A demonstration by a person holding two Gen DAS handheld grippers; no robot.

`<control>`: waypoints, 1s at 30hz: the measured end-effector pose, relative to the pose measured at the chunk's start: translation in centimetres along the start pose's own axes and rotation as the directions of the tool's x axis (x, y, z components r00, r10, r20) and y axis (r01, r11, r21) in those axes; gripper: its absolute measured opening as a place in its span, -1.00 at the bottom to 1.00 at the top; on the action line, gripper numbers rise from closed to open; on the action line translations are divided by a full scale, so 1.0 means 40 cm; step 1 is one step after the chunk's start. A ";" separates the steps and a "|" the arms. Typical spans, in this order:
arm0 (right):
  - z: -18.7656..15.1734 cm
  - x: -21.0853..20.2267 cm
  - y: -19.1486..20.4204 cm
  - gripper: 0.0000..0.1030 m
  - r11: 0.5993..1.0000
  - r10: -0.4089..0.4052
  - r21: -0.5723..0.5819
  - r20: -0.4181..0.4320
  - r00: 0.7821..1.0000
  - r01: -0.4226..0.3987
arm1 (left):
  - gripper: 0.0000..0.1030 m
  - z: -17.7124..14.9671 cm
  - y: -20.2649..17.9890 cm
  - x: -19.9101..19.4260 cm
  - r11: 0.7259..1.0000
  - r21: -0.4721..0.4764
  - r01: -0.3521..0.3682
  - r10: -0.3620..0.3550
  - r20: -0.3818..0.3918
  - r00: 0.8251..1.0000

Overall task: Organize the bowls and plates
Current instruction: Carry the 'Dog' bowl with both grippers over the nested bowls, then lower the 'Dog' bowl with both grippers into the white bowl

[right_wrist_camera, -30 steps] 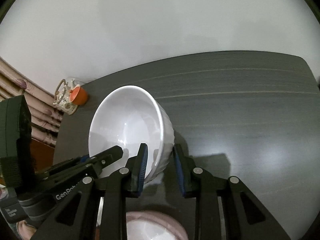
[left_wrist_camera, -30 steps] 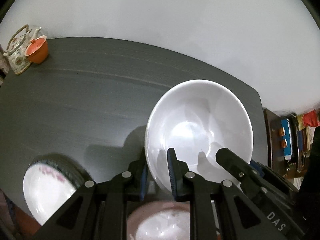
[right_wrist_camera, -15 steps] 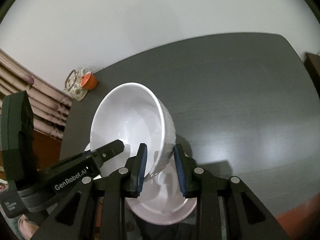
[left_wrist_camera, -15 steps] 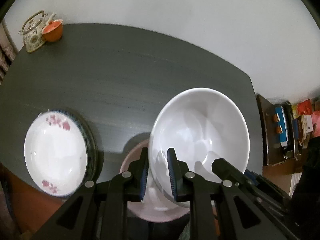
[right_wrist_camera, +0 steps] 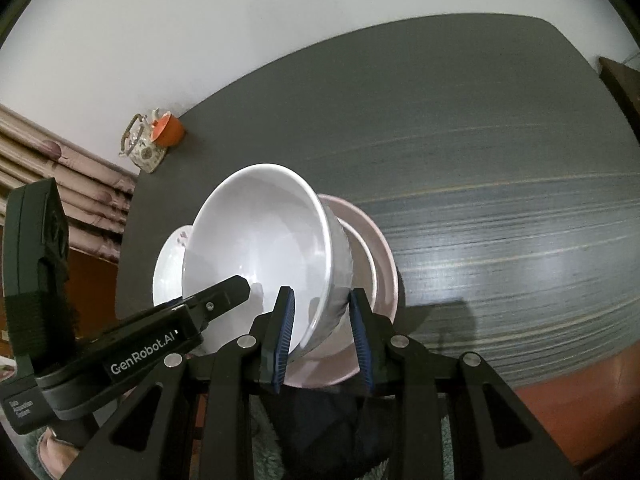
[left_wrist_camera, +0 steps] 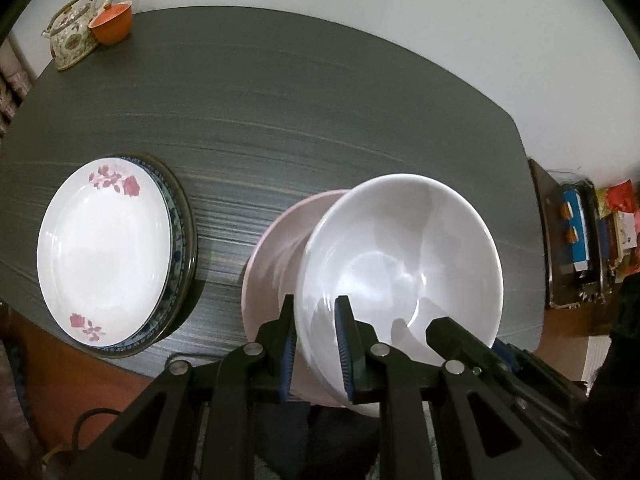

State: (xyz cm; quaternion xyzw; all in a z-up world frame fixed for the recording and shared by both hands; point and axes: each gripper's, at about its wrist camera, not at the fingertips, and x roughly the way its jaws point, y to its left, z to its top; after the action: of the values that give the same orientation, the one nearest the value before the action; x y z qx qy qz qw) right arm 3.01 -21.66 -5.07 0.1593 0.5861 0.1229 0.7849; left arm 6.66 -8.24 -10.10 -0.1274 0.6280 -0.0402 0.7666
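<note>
1. Left cam: my left gripper (left_wrist_camera: pixel 316 344) pinches the rim of the white bowl (left_wrist_camera: pixel 400 264) at 6 o'clock, one pad inside, one outside, jaws narrow.
2. The bowl sits tipped over the pink bowl (left_wrist_camera: pixel 272 264), at 5 o'clock on the dark table (left_wrist_camera: pixel 320 100). Can't tell if they touch.
3. Flower plate (left_wrist_camera: pixel 104 248) lies on a stack at 9 o'clock, near the pink bowl but apart.
4. Teapot (left_wrist_camera: pixel 72 36) and orange cup (left_wrist_camera: pixel 114 24) touch at 11 o'clock, far back.
5. Right cam: my right gripper (right_wrist_camera: pixel 322 336) has the bowl's other rim (right_wrist_camera: pixel 260 248) between its pads, jaws narrow, wall gripped.
6. The left gripper (right_wrist_camera: pixel 224 300) comes in from 8 o'clock, tip inside the bowl.
7. Pink bowl (right_wrist_camera: pixel 380 256) peeks out at 3 o'clock of the white one; flower plate (right_wrist_camera: pixel 172 256) at 9 o'clock.
8. Teapot (right_wrist_camera: pixel 142 144) and cup (right_wrist_camera: pixel 168 130) at 10 o'clock.
</note>
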 end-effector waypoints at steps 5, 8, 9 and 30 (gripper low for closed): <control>-0.004 0.030 0.005 -0.45 1.000 -0.010 0.004 -0.019 1.000 0.010 | -0.64 -0.002 0.040 0.004 1.000 -0.008 -0.008 0.008 -0.018 1.000; -0.009 0.038 0.000 -0.45 1.000 -0.010 0.009 -0.030 1.000 0.010 | -0.64 -0.005 0.037 0.012 1.000 -0.001 -0.020 0.020 -0.019 1.000; -0.009 0.043 0.001 -0.45 1.000 -0.010 0.010 -0.033 0.999 0.010 | -0.64 -0.004 0.035 0.014 1.000 0.002 -0.023 0.023 -0.018 1.000; -0.019 0.070 -0.016 -0.39 1.000 -0.013 0.023 -0.056 0.998 0.015 | -0.61 -0.013 0.039 0.031 0.997 0.035 -0.063 0.063 0.001 0.998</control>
State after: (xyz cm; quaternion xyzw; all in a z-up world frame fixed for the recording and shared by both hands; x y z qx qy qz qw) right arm 3.08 -21.11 -8.01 0.1609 0.6103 0.1150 0.7671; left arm 6.25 -7.11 -11.77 -0.0942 0.6311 -0.0267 0.7695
